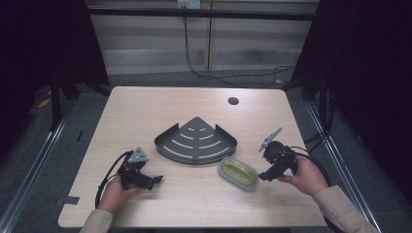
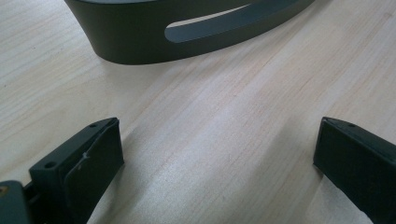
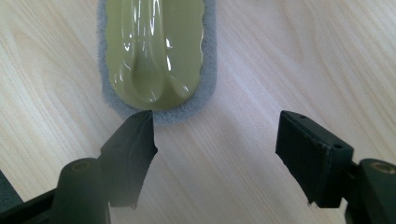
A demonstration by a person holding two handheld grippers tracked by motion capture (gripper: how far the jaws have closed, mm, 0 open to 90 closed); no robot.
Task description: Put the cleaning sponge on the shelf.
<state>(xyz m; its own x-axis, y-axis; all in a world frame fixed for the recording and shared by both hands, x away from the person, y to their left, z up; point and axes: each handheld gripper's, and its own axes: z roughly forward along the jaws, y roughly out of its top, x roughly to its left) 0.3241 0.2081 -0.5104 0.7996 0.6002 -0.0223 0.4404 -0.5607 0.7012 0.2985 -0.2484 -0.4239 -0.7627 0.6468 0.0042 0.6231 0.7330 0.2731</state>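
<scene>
Your dark, fan-shaped slotted rack [image 1: 196, 141] sits mid-table [image 1: 145, 107] with nothing lying in it, its point aimed away from you and its curved front wall facing you. Just beside its right front corner lies the olive-green scrub pad on its grey sponge base [image 1: 238, 173], long axis slanting from the rack toward your right gripper [image 1: 268, 175], with bare wood between them. Your right gripper's jaws stand apart, gripping nothing, just short of the pad's end; your left gripper [image 1: 156, 180] rests near the rack, jaws wide apart too.

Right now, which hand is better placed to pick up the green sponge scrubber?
Right. The right gripper sits beside the scrubber, jaws open and aimed at it. The left gripper faces the dark corner shelf instead.
</scene>
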